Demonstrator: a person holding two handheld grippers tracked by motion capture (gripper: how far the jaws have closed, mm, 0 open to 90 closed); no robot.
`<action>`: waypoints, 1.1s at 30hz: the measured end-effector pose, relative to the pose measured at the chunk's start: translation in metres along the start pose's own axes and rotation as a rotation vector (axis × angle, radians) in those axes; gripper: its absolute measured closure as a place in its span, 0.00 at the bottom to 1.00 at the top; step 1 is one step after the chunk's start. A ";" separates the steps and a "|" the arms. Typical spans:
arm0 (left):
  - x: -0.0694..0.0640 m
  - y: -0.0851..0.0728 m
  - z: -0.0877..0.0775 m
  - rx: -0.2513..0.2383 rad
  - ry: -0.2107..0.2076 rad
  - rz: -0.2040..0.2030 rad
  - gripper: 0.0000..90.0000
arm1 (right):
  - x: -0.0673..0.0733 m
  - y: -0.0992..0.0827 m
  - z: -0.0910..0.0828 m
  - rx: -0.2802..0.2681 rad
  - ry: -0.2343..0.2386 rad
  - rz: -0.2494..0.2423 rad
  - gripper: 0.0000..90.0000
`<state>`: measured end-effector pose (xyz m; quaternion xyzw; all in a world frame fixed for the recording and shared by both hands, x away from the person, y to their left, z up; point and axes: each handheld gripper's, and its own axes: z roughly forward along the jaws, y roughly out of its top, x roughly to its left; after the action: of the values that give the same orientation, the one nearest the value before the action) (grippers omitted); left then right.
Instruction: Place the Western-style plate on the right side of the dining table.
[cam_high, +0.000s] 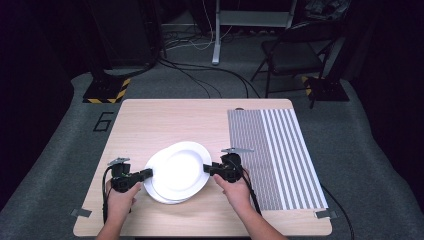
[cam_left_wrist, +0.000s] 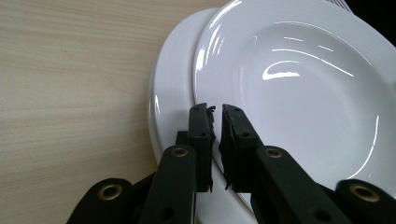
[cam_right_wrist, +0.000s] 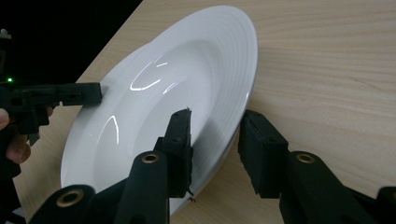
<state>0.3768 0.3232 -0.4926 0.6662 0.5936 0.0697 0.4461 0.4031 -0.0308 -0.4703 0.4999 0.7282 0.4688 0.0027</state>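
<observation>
Both grippers' jaws straddle the top plate (cam_high: 181, 167) — 2 stacked.

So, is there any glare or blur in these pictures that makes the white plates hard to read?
High view: top plate evenly bright, rim detail washed out, room behind the table very dark. Left gripper view: curved glare streaks on the top plate, bottom plate edge clear, jaws slightly soft. Right gripper view: streaks of glare in the bowl, dark corner beyond the table edge.

Dim room, grey carpet floor (cam_high: 60, 150); black folding chair (cam_high: 292, 55) behind table, cables (cam_high: 200, 75) trailing across floor.
</observation>
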 end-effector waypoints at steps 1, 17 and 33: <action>0.000 0.000 0.000 0.004 -0.001 0.001 0.92 | 0.000 -0.001 0.000 0.008 0.006 -0.001 0.71; -0.002 -0.001 0.002 -0.001 -0.003 0.015 0.92 | -0.003 -0.001 -0.001 0.043 0.058 0.158 0.81; -0.007 -0.002 0.005 -0.019 -0.028 0.036 0.71 | -0.013 0.009 -0.009 0.028 0.092 0.216 0.87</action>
<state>0.3764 0.3141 -0.4935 0.6734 0.5747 0.0738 0.4592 0.4120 -0.0461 -0.4654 0.5533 0.6761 0.4785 -0.0881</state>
